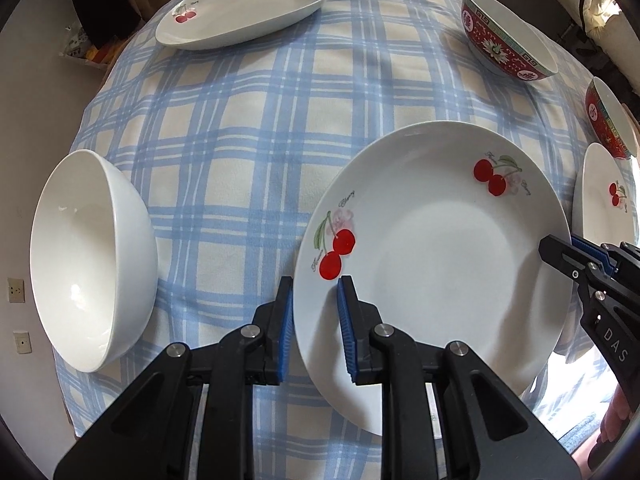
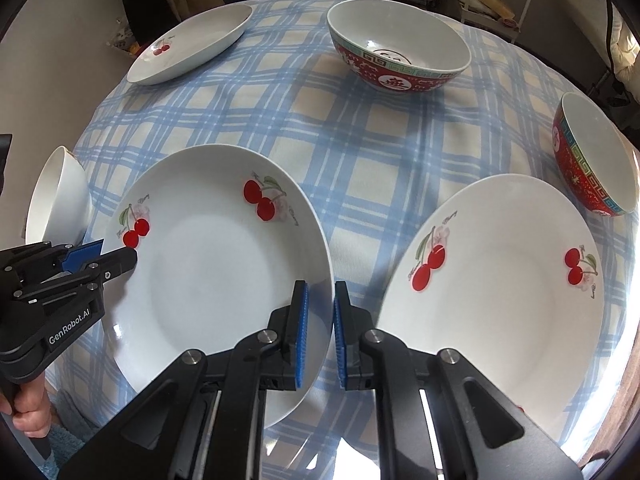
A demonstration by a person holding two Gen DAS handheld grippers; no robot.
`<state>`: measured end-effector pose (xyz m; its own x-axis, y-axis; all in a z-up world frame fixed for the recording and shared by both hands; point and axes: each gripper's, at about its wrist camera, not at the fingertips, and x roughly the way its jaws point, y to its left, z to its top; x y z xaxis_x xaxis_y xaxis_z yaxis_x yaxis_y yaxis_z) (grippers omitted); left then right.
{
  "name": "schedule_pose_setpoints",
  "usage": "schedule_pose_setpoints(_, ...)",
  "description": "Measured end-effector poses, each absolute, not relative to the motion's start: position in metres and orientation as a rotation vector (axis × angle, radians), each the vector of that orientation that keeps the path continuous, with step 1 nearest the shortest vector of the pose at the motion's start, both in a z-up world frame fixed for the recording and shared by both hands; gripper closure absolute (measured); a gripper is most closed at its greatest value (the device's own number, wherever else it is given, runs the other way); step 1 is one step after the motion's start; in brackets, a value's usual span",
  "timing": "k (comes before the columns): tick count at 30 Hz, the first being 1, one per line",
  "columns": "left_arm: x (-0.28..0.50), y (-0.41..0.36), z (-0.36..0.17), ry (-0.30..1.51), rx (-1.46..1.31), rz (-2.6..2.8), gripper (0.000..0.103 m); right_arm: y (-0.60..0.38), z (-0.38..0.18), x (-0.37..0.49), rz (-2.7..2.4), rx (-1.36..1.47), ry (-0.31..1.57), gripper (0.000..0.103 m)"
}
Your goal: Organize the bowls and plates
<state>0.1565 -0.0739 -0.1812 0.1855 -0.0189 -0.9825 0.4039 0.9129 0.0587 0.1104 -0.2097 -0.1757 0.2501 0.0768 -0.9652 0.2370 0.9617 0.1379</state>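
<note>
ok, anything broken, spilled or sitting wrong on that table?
Nothing stands out. No chips, cracks or spills visible. The three cherry plates, white bowl and two red bowls sit upright on the checked cloth; any tilt looks like lens distortion.

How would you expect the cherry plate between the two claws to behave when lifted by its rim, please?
The cherry plate looks like stiff glazed ceramic, so probably slippery against the pads and breakable if dropped. Its rim sits within the left claw and right claw, so it should lift level.
</note>
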Motion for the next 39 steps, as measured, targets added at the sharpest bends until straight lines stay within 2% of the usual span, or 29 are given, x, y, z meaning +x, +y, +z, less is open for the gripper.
schedule_pose_setpoints(17,0.159,-0.07,-0.181,1.341,0.353,-0.305,0.082,-0.211,-0.177,0.11,-0.087,0.277,1.333,0.09)
schedule_pose_setpoints(25,0.159,-0.065,-0.161,1.285,0.349,-0.261,0.081,-0.218,-0.147,0.103,-0.107,0.276,1.264,0.089)
schedule_pose_setpoints(27,0.159,-0.065,-0.153,1.26,0.347,-0.26,0.081,-0.225,-0.138,0.101,-0.126,0.284,1.241,0.089)
schedule_pose_setpoints(30,0.158,-0.065,-0.139,1.237,0.316,-0.26,0.073,-0.238,-0.124,0.098,-0.154,0.296,1.218,0.089)
schedule_pose_setpoints(33,0.155,-0.071,-0.128,1.208,0.322,-0.261,0.054,-0.249,-0.112,0.093,-0.179,0.306,1.196,0.073)
schedule_pose_setpoints(34,0.152,-0.074,-0.125,1.196,0.328,-0.257,0.048,-0.253,-0.108,0.091,-0.187,0.311,1.187,0.064)
schedule_pose_setpoints(35,0.151,-0.075,-0.122,1.183,0.335,-0.251,0.048,-0.258,-0.104,0.089,-0.195,0.312,1.18,0.055)
schedule_pose_setpoints(36,0.15,-0.077,-0.12,1.178,0.342,-0.241,0.046,-0.261,-0.101,0.087,-0.198,0.31,1.177,0.051)
schedule_pose_setpoints(38,0.15,-0.081,-0.116,1.187,0.338,-0.239,0.028,-0.266,-0.096,0.084,-0.206,0.294,1.18,0.036)
schedule_pose_setpoints(39,0.148,-0.084,-0.113,1.186,0.331,-0.245,0.023,-0.269,-0.095,0.083,-0.214,0.276,1.186,0.033)
